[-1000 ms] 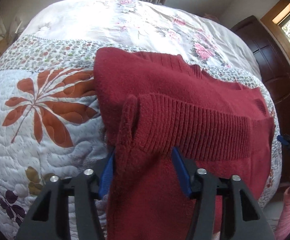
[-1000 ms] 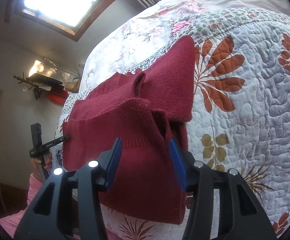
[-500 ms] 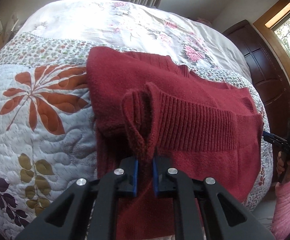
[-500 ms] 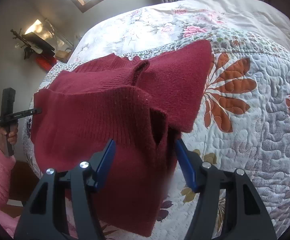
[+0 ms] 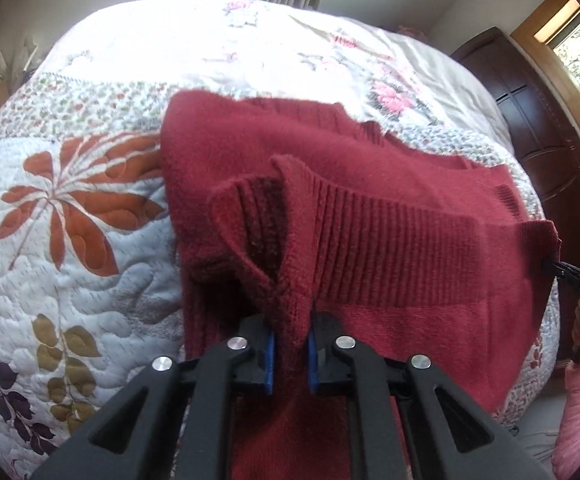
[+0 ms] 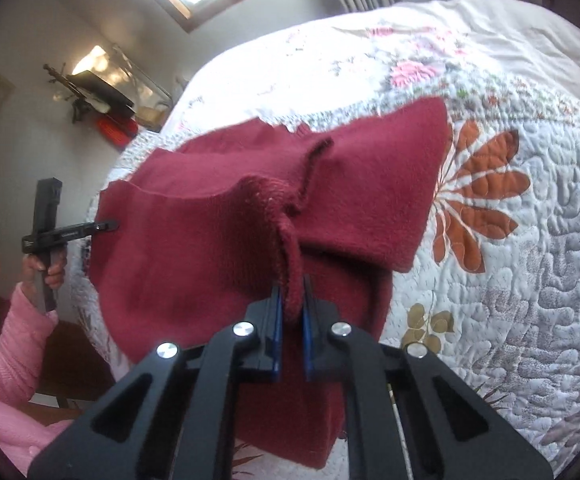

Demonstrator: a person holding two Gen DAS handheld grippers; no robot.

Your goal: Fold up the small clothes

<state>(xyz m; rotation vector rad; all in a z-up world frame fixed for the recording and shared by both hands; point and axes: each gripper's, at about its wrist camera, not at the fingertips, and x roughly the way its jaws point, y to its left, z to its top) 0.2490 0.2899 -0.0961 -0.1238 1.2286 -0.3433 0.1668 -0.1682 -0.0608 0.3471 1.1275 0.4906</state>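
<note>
right tool pinching red sweater, quilt beneath

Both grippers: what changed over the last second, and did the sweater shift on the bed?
Both closed on the red sweater. A second ago each stood open around its ribbed hem; the left gripper shut first, then the right gripper, each now pinching a bunched corner of the hem. The hem has gathered and lifted slightly at both pinches. The rest of the sweater stays spread on the floral quilt.

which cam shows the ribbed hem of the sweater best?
Left wrist. The ribbed hem runs across the frame with its ridges clear, pinched in the left gripper. In the right wrist view the hem is seen mostly edge-on, ribbing faint.
</note>
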